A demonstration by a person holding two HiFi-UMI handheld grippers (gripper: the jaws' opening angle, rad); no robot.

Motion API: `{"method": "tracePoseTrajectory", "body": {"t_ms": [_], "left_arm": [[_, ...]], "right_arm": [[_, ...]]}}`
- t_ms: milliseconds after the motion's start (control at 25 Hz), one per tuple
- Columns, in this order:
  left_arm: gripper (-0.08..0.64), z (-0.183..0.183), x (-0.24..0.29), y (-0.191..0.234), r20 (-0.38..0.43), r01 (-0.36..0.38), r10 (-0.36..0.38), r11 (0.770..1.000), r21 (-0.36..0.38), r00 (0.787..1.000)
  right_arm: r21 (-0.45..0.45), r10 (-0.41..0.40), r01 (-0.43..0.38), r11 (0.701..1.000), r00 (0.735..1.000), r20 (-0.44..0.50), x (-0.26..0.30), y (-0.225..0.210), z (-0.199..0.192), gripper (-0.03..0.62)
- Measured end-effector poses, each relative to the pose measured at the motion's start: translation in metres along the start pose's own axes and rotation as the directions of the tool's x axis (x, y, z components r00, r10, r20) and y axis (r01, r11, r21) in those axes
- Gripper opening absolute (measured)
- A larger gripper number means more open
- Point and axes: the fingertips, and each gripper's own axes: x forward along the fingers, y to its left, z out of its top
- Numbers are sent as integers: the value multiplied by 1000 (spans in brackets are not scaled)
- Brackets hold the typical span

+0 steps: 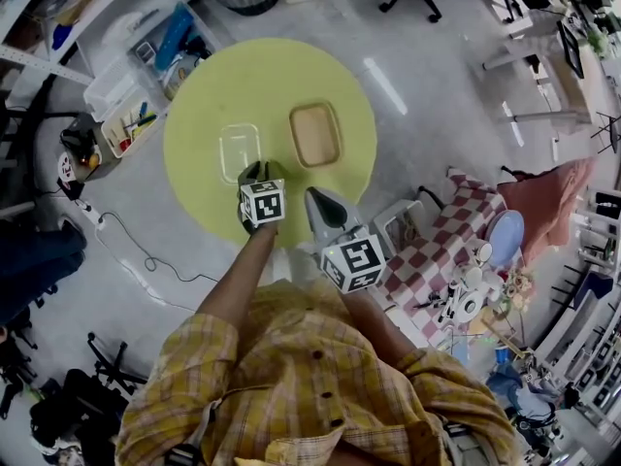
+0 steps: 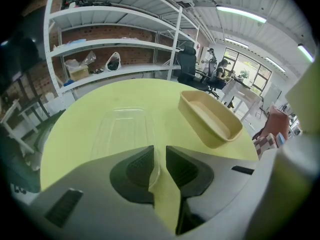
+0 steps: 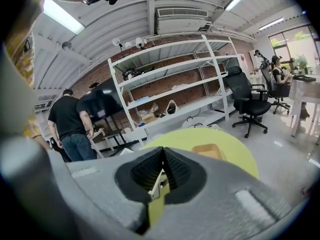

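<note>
A clear plastic lid (image 1: pixel 239 149) lies flat on the round yellow-green table (image 1: pixel 194 144), with a tan rectangular tray (image 1: pixel 315 134) to its right. My left gripper (image 1: pixel 260 175) is at the lid's near edge. In the left gripper view its jaws (image 2: pixel 160 156) are nearly together, with the rim of the lid (image 2: pixel 122 129) between them; the tray (image 2: pixel 212 116) stands further right. My right gripper (image 1: pixel 318 202) hovers over the table's near edge, apart from both things. Its jaws (image 3: pixel 161 154) are shut on nothing, and the tray (image 3: pixel 207 151) shows small beyond them.
Storage bins (image 1: pixel 136 115) and shelves stand left of the table. A cable trails on the floor. A red-checked cloth (image 1: pixel 451 236) with small items lies to the right. A person in black (image 3: pixel 70 124) stands by the metal shelving, and an office chair (image 3: pixel 247 96) is beyond the table.
</note>
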Motion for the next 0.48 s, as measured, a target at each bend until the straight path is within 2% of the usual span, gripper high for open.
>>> {"method": "tracePoseTrajectory", "body": {"t_ms": [480], "left_arm": [[40, 1, 9, 4, -33, -40, 39, 999, -32, 999]], "right_arm": [[9, -14, 14, 1000, 1000, -2, 5, -5, 4, -3]]}}
